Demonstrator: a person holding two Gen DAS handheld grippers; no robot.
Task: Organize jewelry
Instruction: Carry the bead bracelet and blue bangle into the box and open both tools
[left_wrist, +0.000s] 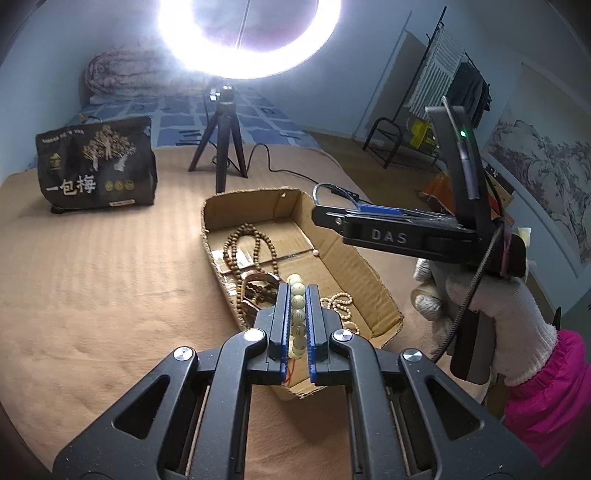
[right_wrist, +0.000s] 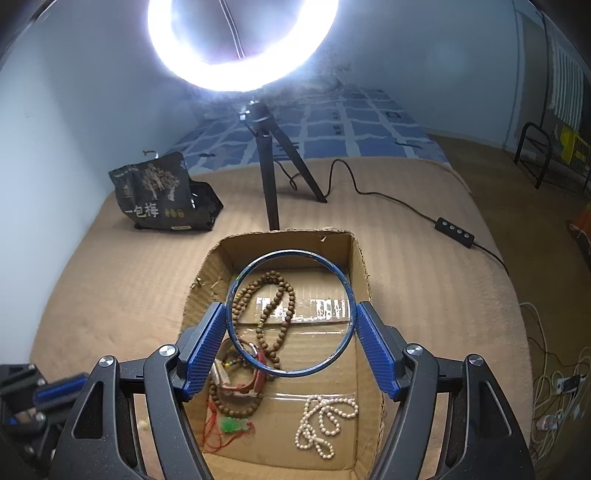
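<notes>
Clamping pale bead bracelet (left_wrist: 297, 314), L claw (left_wrist: 297, 295); R claw (right_wrist: 291, 314) pinches blue bangle (right_wrist: 291, 258) over box (right_wrist: 364, 280).

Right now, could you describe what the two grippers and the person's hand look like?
Both the left gripper and right gripper are black linkages with silver pivot bolts and ridged blue pads. The hand wears a white knit glove, a pink sleeve behind.

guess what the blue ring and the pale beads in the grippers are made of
Blue bangle: looks like thin metal with a glossy blue coat; the rim is chipped pale in spots. Pale bead bracelet: smooth greenish-white beads with a soft sheen, possibly jade-like stone, glass or resin; the look leaves it open.
</notes>
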